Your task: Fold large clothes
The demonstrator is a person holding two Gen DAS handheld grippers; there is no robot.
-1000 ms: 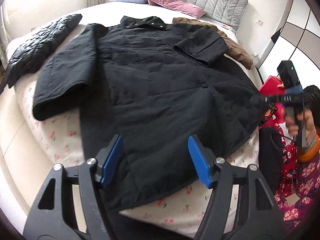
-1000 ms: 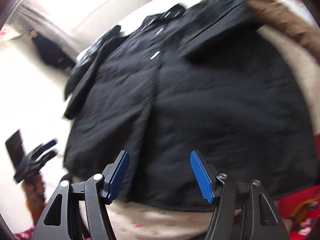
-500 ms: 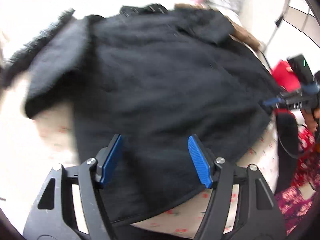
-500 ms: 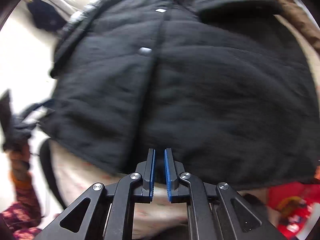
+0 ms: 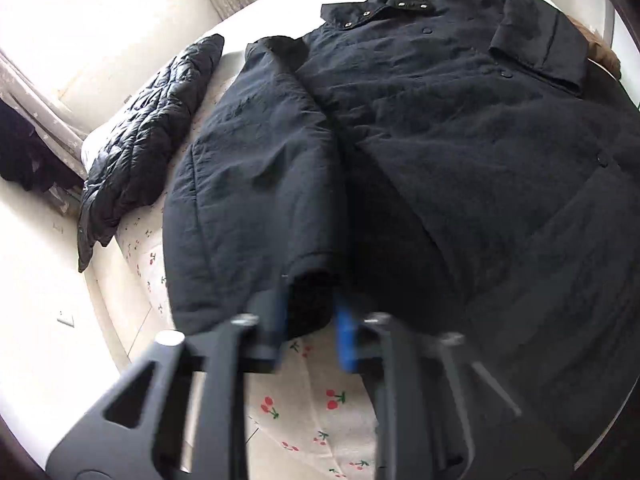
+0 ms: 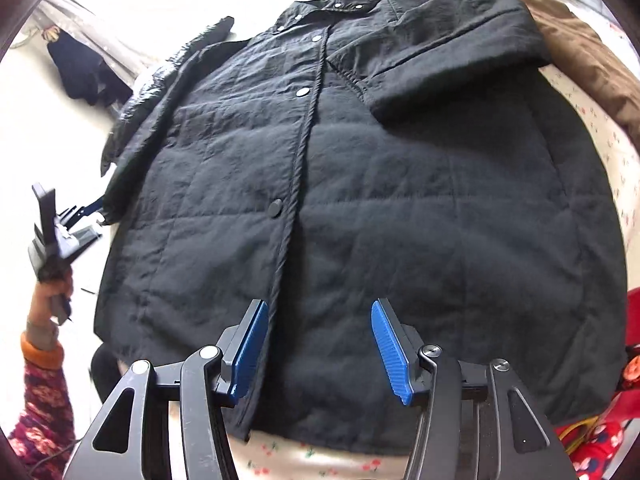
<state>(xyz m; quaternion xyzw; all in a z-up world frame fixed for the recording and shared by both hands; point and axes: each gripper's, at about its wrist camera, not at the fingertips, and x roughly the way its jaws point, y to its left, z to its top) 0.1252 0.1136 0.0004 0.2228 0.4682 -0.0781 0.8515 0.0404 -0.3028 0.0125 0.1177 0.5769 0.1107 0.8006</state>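
The left gripper (image 5: 310,322) has just clamped the sleeve cuff (image 5: 308,280) at six o'clock of the black coat (image 6: 360,200) spread on the bed (image 5: 304,408), ready to fold inward, while the right gripper (image 6: 318,348) hovers, jaws opening over the hem with nothing pinched.

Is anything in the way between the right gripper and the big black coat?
No, nothing visible is. The right gripper hangs right over the hem of the black coat on the bed, its jaws opening with only coat beneath them.
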